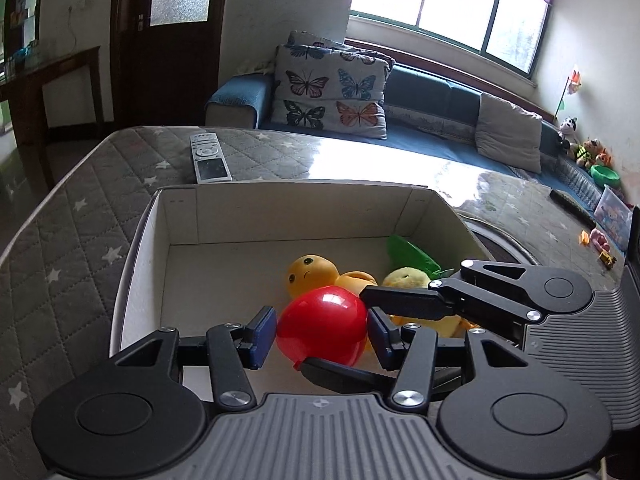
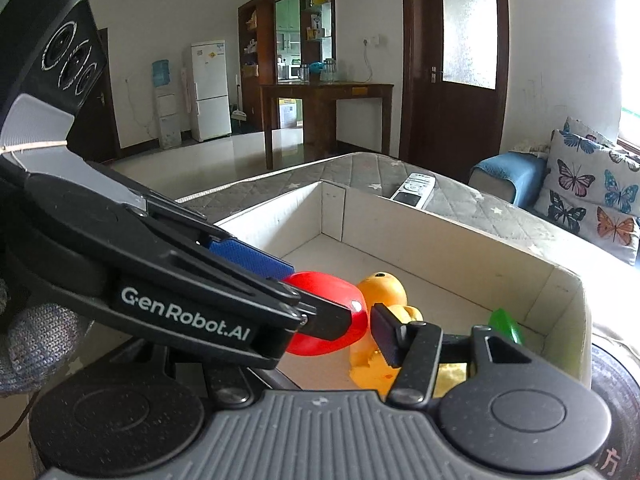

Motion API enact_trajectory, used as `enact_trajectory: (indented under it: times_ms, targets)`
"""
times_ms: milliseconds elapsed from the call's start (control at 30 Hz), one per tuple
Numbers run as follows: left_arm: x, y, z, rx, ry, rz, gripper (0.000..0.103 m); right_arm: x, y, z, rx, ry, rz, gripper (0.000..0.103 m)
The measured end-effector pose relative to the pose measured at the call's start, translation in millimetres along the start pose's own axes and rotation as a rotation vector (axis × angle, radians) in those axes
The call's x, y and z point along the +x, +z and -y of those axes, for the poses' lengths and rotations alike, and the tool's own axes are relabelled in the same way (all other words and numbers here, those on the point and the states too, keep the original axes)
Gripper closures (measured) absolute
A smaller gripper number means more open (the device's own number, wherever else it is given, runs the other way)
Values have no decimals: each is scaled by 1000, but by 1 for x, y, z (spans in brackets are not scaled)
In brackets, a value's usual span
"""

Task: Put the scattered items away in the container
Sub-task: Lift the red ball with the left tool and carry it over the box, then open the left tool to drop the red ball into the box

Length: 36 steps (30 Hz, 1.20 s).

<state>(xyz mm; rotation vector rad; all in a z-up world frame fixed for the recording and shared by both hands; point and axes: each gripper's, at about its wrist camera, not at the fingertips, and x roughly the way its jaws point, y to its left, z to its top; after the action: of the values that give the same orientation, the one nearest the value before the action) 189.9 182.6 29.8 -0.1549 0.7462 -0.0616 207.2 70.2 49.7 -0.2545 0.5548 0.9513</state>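
left wrist view: left gripper [image 1: 322,330] pinches red ball [image 1: 320,326] between its blue pads, held over the open cardboard box [image 1: 140,256]. orange plush [image 1: 310,272] and yellow plush [image 1: 406,280] lie inside the box. right gripper [image 1: 368,328] fingers are spread, crossing just beside the ball. remote [image 1: 208,158] lies on the quilted table behind.

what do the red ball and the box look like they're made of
Red ball: looks like smooth, glossy plastic, going by the sharp white highlights on its skin; whether it is hollow cannot be told. Box: looks like matte white cardboard, with folded flap seams at the corners and scuff marks on the floor.
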Motion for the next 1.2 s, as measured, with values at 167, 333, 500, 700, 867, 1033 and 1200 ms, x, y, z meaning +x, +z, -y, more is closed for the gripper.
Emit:
enact_trajectory:
  times_ms: [167, 333, 500, 700, 867, 1033, 1200]
  targets:
    - [-3, -2, -2, -12, 1, 6, 50, -2, 1, -2, 7, -1, 2, 43]
    - [-9, -2, -3, -19, 17, 13, 50, -3, 2, -4, 17, 1, 11, 39]
    - [-8, -1, -5, -34, 30, -6, 50, -4, 4, -5, 19, -9, 16, 34]
    - [0, 2, -4, -24, 43, -50, 50, -5, 5, -5, 16, -13, 15, 33]
    - [-1, 2, -6, -43, 33, -41, 50, -3, 6, -6, 16, -4, 18, 33]
    - [2, 3, -8, -53, 30, -47, 50, -4, 8, -6, 29, 32, 32, 33]
    - [0, 5, -8, -32, 0, -29, 53, -1, 10, -5, 46, 95, 43, 33]
